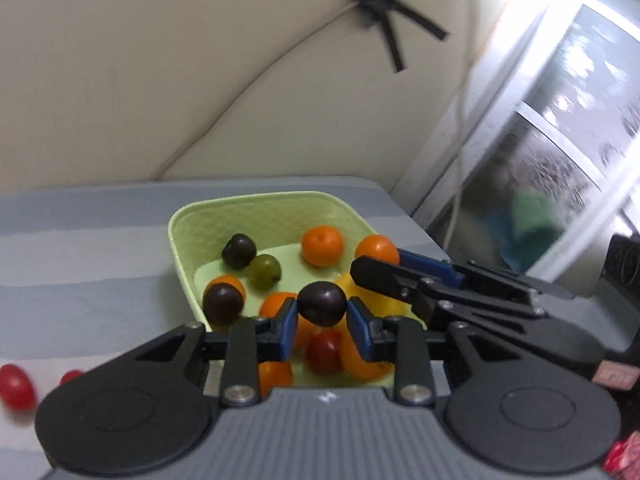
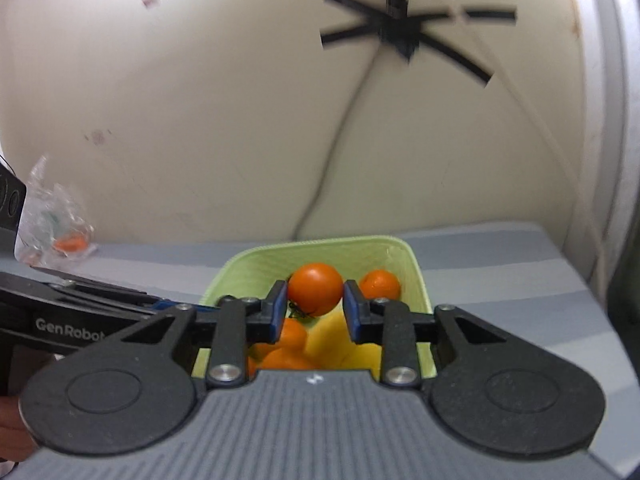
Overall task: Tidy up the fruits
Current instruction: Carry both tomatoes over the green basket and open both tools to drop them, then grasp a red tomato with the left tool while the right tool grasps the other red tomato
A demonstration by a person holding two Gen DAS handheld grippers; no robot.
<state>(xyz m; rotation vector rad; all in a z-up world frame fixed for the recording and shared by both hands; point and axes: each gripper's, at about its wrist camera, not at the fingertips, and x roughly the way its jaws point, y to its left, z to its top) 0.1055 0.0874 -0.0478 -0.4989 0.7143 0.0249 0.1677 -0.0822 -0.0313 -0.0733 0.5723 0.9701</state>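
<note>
In the left wrist view my left gripper (image 1: 322, 314) is shut on a dark purple round fruit (image 1: 322, 298), held between the blue pads above a pale green basket (image 1: 256, 216). In the basket lie two more dark fruits (image 1: 239, 251), a green one (image 1: 264, 271), orange ones (image 1: 322, 245), a red one (image 1: 323, 351) and a yellow one (image 1: 360, 360). In the right wrist view my right gripper (image 2: 315, 308) is shut on an orange tomato (image 2: 316, 286) over the same basket (image 2: 260, 264). The right gripper (image 1: 380, 262) also reaches in from the right of the left wrist view.
Two red cherry tomatoes (image 1: 16, 387) lie on the grey striped cloth (image 1: 80, 248) left of the basket. A crumpled clear plastic bag (image 2: 56, 224) sits at the far left by the cream wall. A window (image 1: 560, 140) stands to the right of the table's edge.
</note>
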